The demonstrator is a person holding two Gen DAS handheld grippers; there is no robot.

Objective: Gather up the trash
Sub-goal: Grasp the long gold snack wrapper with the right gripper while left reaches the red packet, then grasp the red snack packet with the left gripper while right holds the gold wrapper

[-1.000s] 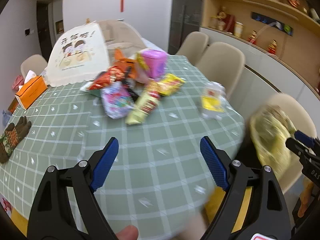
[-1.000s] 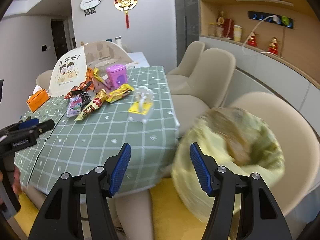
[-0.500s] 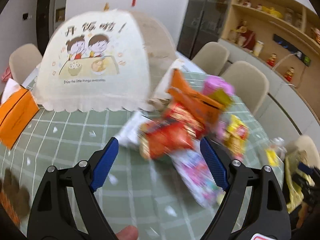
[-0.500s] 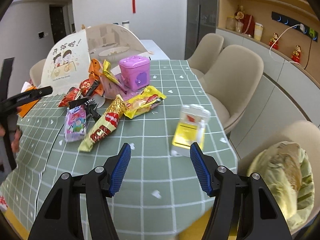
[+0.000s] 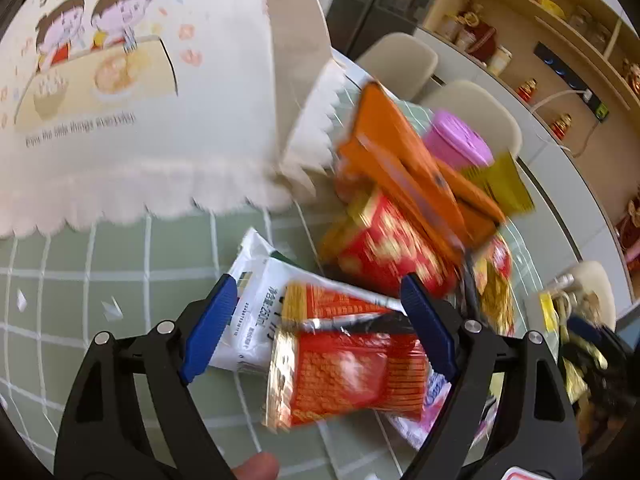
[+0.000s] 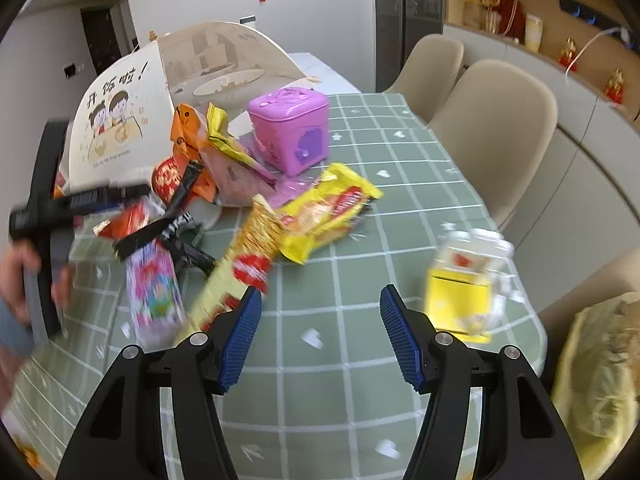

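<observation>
Two open jaws on my left gripper [image 5: 316,320] straddle a red snack packet [image 5: 340,376] atop the wrapper pile, mid-table: light, crinkly, slippery film; I'd pinch its crimped end. Right view: right gripper [image 6: 320,336] open, empty, above bare tablecloth [image 6: 360,380] near the table's right edge.

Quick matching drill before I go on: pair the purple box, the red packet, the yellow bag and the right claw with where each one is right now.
Things:
1. purple box
2. red packet
3. yellow bag
4. right claw

Places:
A. off the table edge, beside a chair
B. open over bare tablecloth
C. between the open left claw's fingers
D. behind the snack pile, near the food cover

Pairs: 1-D, 2-C, 3-A, 4-B
</observation>
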